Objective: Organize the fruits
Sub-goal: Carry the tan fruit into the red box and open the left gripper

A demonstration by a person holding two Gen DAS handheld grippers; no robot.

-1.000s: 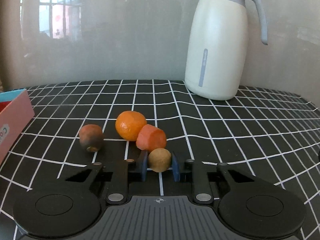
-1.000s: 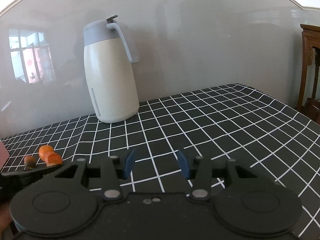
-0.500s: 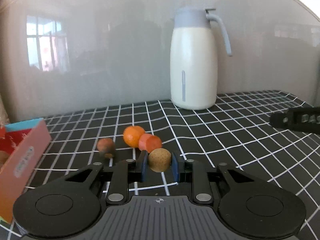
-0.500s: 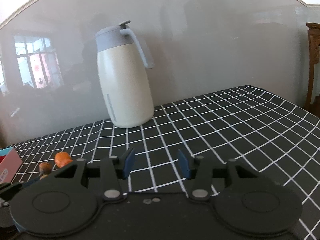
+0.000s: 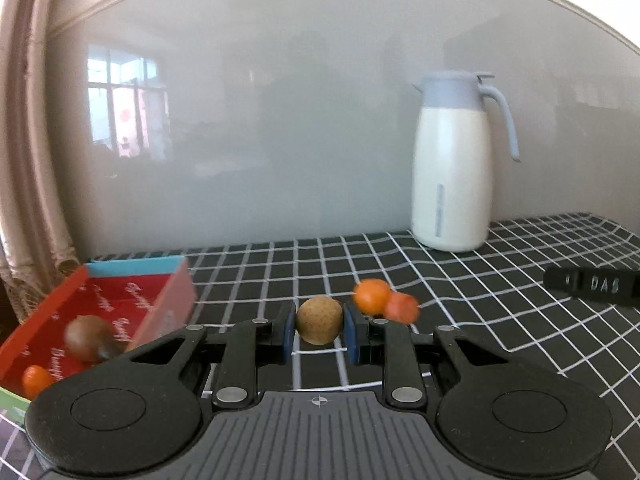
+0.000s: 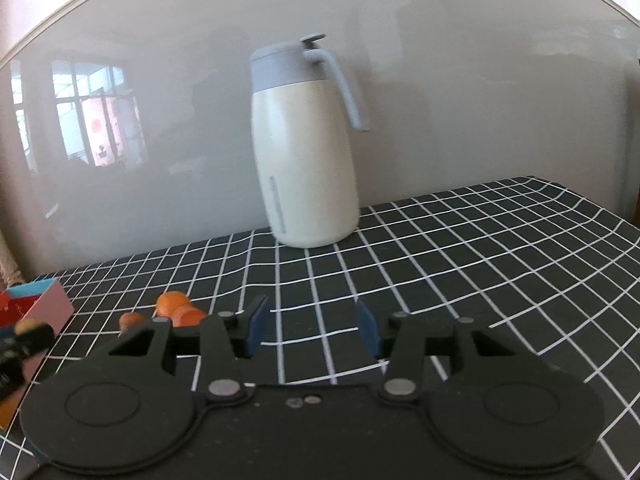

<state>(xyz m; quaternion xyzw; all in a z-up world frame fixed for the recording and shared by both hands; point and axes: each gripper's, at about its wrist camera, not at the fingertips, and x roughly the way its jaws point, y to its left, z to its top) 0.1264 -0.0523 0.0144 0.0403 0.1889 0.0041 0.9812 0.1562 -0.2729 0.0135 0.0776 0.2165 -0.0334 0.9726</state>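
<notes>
A small round tan fruit with a speckled skin (image 5: 319, 320) is pinched between the blue pads of the left tool (image 5: 318, 330), clear of the black bench with its white grid lines (image 5: 460, 280). The right tool (image 6: 311, 326) is held spread, with nothing between its jaws and only bare grid ahead of it.

From the left wrist view, the open red cardboard box with a pink side wall and a teal rim (image 5: 170, 304) lies at about nine o'clock of the held fruit. A brown rounded fruit (image 5: 86, 338) and a small orange fruit (image 5: 36, 378) are already seen inside it. On the bench, a round orange citrus fruit (image 5: 371, 295) and a reddish-orange piece (image 5: 402, 307) that touches it lie at about two o'clock of the tool. A tall cream jug with a grey lid and handle (image 5: 452, 176) stands well apart, near the wall.

The step in hand is judged to be the carrying of the tan fruit to the box. It would be done well if the pinch were kept firm but not crushing, since a round fruit may roll out of flat pads. The pink wall should be cleared from above and not struck. The fruit should be lowered onto a bare part of the red floor, beside the brown fruit and not on it, and let go only when low.
</notes>
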